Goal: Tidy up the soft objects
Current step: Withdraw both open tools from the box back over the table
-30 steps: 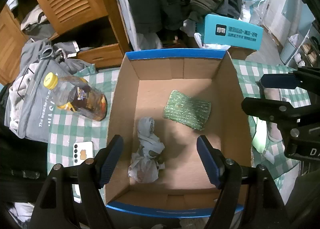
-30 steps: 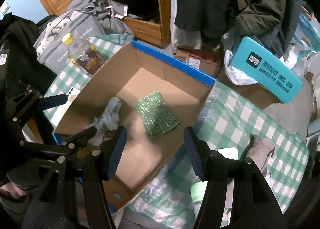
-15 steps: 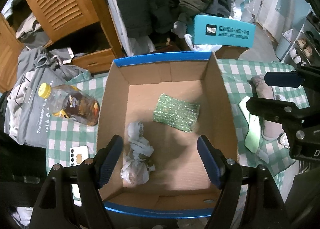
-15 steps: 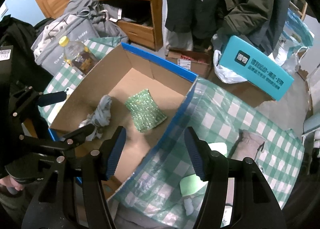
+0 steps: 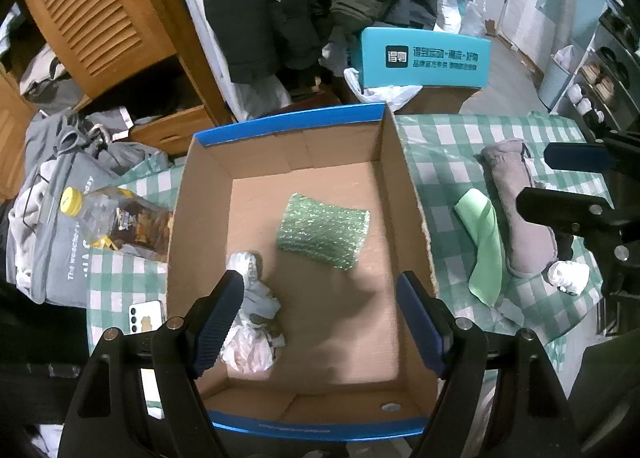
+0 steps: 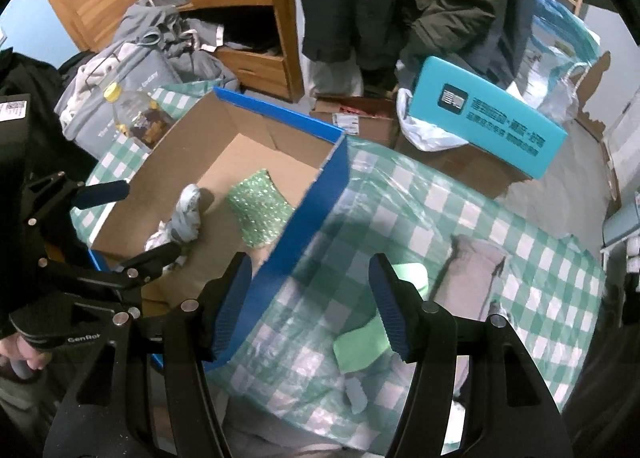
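A blue-rimmed cardboard box [image 5: 404,186] [image 6: 320,202] sits on the green checked table. Inside lie a green sparkly sponge cloth [image 5: 322,232] [image 6: 258,214] and a crumpled grey-white rag [image 5: 250,322] [image 6: 186,218]. My left gripper [image 5: 320,298] hangs open above the box floor, empty. To the right of the box lie a light green cloth [image 5: 482,242] [image 6: 362,338], a grey rolled towel [image 5: 520,214] [image 6: 470,270] and a small white wad [image 5: 568,278]. My right gripper [image 6: 310,298] is open and empty over the table by the box's right wall.
A yellow-capped bottle [image 5: 116,222] and a phone [image 5: 146,316] lie left of the box. A teal carton [image 5: 424,58] stands behind the table. Clothes, a grey bag [image 6: 120,90] and a wooden cabinet [image 5: 100,18] fill the back.
Both grippers have drifted right: the box has slid left in each view, and the green cloth, grey towel and white wad have come into view. Jaws stay as they were.
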`<state>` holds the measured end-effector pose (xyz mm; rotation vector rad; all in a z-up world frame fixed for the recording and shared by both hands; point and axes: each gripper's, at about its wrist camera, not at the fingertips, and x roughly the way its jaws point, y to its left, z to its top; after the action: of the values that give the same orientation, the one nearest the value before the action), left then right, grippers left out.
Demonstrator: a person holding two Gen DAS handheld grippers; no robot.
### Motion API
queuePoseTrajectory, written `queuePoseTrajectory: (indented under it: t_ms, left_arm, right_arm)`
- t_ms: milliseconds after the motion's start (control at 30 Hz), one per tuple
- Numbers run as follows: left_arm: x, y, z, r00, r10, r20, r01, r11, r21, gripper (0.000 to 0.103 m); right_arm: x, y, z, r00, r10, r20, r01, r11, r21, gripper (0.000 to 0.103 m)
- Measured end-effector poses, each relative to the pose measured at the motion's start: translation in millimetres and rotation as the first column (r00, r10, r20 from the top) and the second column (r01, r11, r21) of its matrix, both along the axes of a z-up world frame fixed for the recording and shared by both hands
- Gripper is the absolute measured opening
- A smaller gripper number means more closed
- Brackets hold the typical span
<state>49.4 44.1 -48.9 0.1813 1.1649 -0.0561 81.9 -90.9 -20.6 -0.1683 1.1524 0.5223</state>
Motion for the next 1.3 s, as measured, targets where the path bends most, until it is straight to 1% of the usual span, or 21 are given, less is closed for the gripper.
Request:
queuePoseTrajectory:
  t_ms: [233, 567, 833, 1100, 1300]
  left_arm:
    - [1.3, -17.5, 2.3, 1.0, -0.022, -0.003, 0.022, 1.0, -0.013, 0.08]
    - [0.4, -49.7, 1.0, 0.997, -0.082, -0.012, 0.082, 0.997, 0.007, 0.08]
    - [1.0, -68.7, -1.6, 0.994, -0.107, -0.024, 0.107, 0.994, 0.007, 0.08]
    - [0.7, -90.3, -7.1, 0.989, -0.138, -0.044, 0.138, 0.99, -0.003, 0.08]
    - [0.4, -107.4, -17.1, 0.985, -0.161, -0.07, 0.16, 0.987, -0.016, 0.08]
  right_arm:
    - [-2.2, -31.9, -2.2, 0.999, -0.043, -0.001, 0.043, 0.999, -0.005, 0.062]
    - [-7.5, -77.9, -3.2, 0.994, -0.109, -0.002, 0.109, 0.994, 0.002, 0.062]
    - [-11.3, -108.4, -2.9, 0.989, -0.149, 0.002, 0.149, 0.989, 0.0, 0.062]
    - [-17.2, -134.5, -11.3, 0.984, -0.176, -0.008, 0.176, 0.984, -0.009, 0.062]
    - [-21.0, -154.2, -24.0, 0.979, -0.202, -0.032, 0.201, 0.979, -0.018, 0.062]
